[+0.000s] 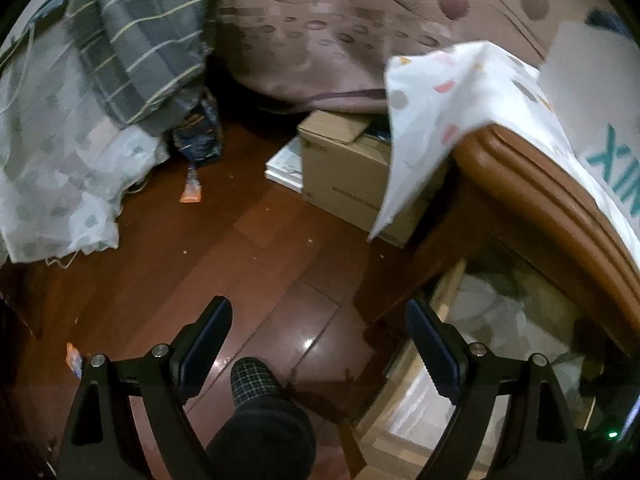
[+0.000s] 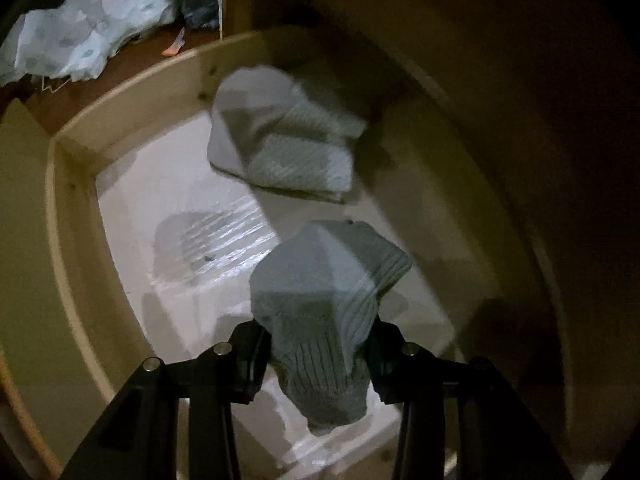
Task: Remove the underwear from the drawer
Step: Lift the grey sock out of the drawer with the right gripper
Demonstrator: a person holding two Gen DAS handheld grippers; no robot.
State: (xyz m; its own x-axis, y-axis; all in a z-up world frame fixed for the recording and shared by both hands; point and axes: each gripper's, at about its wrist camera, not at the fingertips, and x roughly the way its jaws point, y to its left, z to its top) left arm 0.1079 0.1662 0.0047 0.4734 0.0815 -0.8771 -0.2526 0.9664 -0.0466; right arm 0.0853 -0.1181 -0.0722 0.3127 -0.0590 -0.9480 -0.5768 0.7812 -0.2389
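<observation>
Clutter is ringing the open drawer [image 2: 76,216]: a cardboard box [image 1: 348,176] is sitting on the wooden floor [image 1: 200,264] just beside the cabinet, a spotted white cloth [image 1: 436,116] is hanging over the cabinet's rounded top edge [image 1: 536,196], and striped bedding [image 1: 144,40] is piling up at the far left. Two orange wrappers are lying on the boards. A slippered foot [image 1: 252,380] is showing between the left gripper [image 1: 320,352] fingers, which are standing wide apart over bare floor, holding nothing. Two grey ribbed underwear pieces are showing in the drawer view. The right gripper [image 2: 316,360] is clamping one underwear piece [image 2: 324,300], bunched above the white drawer bottom. The second folded piece [image 2: 280,140] is resting against the back wall.
</observation>
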